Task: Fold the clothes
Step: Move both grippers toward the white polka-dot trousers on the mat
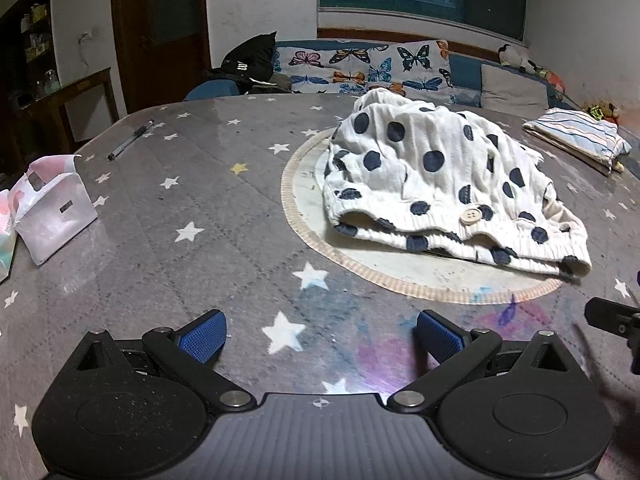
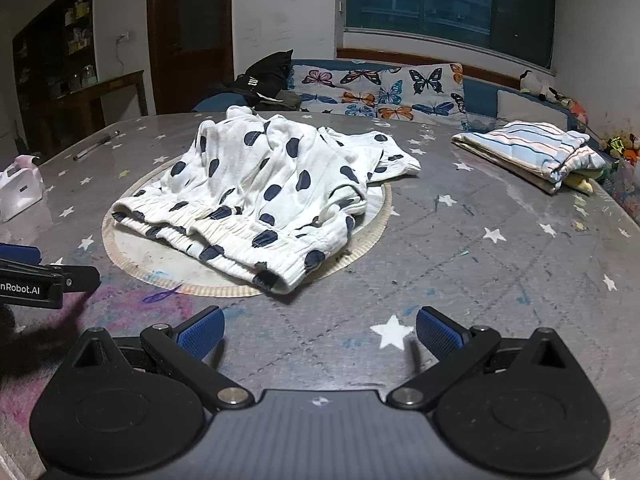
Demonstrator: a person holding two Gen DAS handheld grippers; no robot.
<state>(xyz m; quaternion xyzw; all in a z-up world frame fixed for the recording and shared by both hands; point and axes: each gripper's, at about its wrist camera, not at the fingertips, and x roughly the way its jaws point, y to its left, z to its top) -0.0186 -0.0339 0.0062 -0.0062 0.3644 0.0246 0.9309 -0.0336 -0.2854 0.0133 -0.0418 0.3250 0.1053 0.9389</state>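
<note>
Closest in, the left tongs (image 1: pixel 320 338) hang just above the counter (image 1: pixel 192 208) with their blue pads (image 1: pixel 204 338) spread wide, gripping nothing. Beside them the right tongs (image 2: pixel 318 336) sit the same way, released and empty, low over the star-printed grey cover. In the right wrist view the left tool's black body pokes in at the left edge.

Just past both sets of tongs, near the middle of the counter, the polka-dot garment (image 1: pixel 444 184) lies in a rumpled heap, white with dark blue spots. Its ribbed hem faces the tongs, with a pale button (image 1: pixel 471 216) showing on it. It rests mostly on a round mat (image 1: pixel 420 276) with a tan border, and part of it spills over the mat's far edge.

Off to the left stands a small white bag (image 1: pixel 52 216), and farther back a pen (image 1: pixel 130 140) lies on the cover. At the far right a folded striped cloth (image 2: pixel 532 152) sits well apart from the garment. Beyond the counter is a butterfly-print cushion (image 2: pixel 384 90).
</note>
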